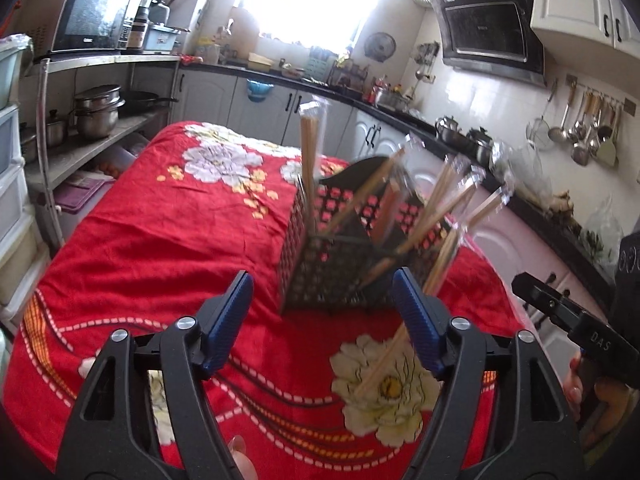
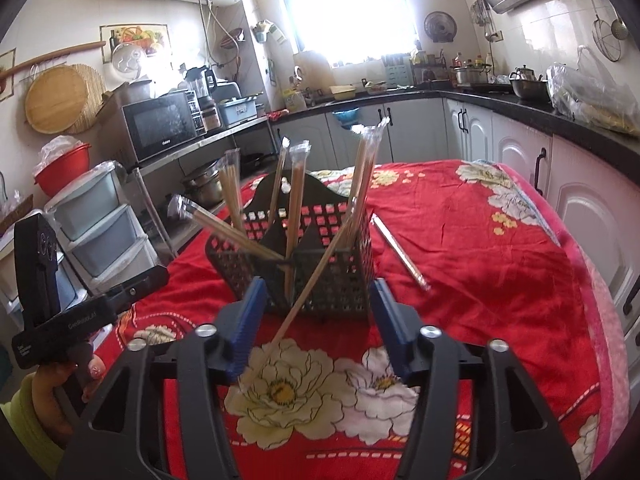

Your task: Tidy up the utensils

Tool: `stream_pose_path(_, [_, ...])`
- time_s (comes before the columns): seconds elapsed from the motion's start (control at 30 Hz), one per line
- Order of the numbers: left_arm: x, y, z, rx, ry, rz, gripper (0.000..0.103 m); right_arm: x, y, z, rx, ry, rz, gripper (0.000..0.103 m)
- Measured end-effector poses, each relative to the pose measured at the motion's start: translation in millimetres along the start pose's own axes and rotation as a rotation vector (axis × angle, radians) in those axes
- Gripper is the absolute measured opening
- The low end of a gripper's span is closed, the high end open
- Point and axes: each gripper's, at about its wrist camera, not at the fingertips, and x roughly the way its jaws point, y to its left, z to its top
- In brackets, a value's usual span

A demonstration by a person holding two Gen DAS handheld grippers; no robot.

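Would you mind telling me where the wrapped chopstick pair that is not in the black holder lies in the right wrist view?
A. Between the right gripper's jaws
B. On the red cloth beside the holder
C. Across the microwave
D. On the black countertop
B: the stray wrapped chopstick pair lies flat on the red flowered cloth, just right of the black perforated holder, clear of the countertop and of both grippers.

Black perforated holder (image 1: pixel 320 264) of wrapped chopsticks (image 1: pixel 309 148) on red floral cloth (image 1: pixel 160 216)
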Motion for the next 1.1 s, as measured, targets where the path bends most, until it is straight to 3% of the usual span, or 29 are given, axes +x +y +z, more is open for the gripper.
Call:
stream_pose_path(0.17, [2.2,-4.0,-17.7,0.020,0.021,-0.010,0.083,1.9,4.6,-16.8,-0.014,0.016,-0.002,0.067])
stream_pose_path(0.23, [3.0,-6.0,-22.9,0.018,0.023,-0.016,0.092,3.6,5.5,-22.6,-0.011,0.025,0.000,0.070])
stream_pose_path(0.43, [4.1,-11.5,-38.7,0.051,0.005,-0.010,0.092,7.8,8.9,-42.2,-0.032,0.029,-0.029,0.081])
stream_pose_path(0.6, [-0.6,-18.8,-46.6,0.095,-0.040,0.014,0.092,6.6,10.7,-55.4,-0.059,-0.029,-0.094,0.092])
stream_pose_path(0.9, [-3.5,-25.8,-58.4,0.142,-0.110,0.044,0.092,-0.3,8.7,-63.9,-0.081,-0.165,-0.182,0.096])
stream_pose_path(1.1, [-7.1,-24.3,-62.7,0.142,-0.140,0.054,0.092,1.9,7.8,-66.8,-0.080,-0.172,-0.201,0.096])
